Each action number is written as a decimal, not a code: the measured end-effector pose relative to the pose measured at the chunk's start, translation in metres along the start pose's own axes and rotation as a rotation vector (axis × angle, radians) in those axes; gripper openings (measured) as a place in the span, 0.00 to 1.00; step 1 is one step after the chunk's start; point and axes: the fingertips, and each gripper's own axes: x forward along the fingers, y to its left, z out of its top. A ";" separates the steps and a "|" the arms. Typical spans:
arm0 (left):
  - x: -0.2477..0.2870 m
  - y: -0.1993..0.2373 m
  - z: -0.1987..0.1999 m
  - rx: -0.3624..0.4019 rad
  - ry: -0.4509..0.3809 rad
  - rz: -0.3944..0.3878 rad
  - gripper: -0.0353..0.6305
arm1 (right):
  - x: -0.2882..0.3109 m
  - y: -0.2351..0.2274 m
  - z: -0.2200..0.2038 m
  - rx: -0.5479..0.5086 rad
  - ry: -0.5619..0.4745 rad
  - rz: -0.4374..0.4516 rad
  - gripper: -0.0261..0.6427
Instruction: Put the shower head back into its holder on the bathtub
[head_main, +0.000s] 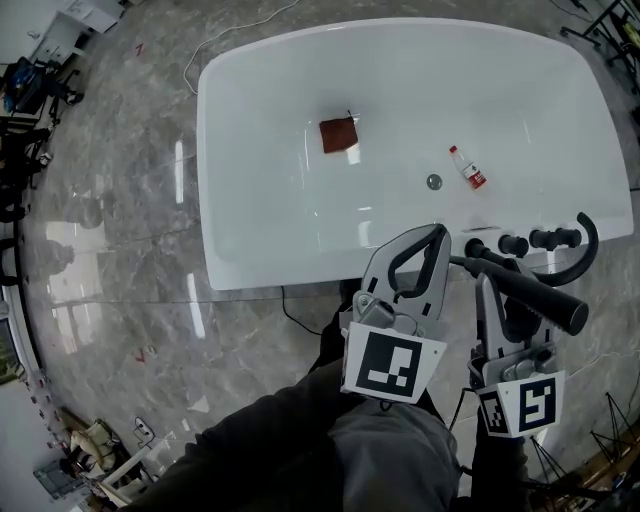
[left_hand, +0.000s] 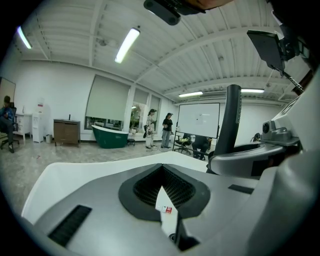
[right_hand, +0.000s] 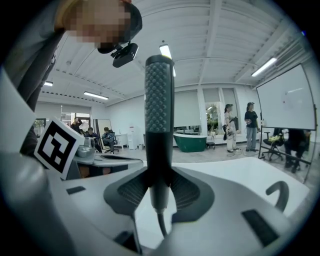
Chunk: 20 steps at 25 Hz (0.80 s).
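The shower head is a dark, textured stick with a thin hose at its lower end. My right gripper is shut on its handle, just in front of the near rim of the white bathtub. In the right gripper view the shower head stands upright between the pads, with my right gripper clamped on its narrow lower part. Black tap knobs and a curved black spout sit on the near right rim. My left gripper is shut with nothing in it, just left of the right one. In its own view my left gripper points over the tub.
In the tub lie a brown square pad, a small bottle with a red label and the drain. A white cable trails on the marble floor at the far left. A dark cable runs below the near rim.
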 end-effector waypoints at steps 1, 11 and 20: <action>0.001 0.001 -0.002 -0.004 0.003 -0.001 0.06 | 0.001 0.000 -0.003 0.001 0.005 -0.002 0.25; 0.012 0.006 -0.022 -0.027 0.027 -0.028 0.06 | 0.013 -0.002 -0.032 0.012 0.037 -0.026 0.25; 0.016 0.013 -0.037 -0.037 0.040 -0.055 0.06 | 0.022 -0.001 -0.058 0.016 0.071 -0.039 0.25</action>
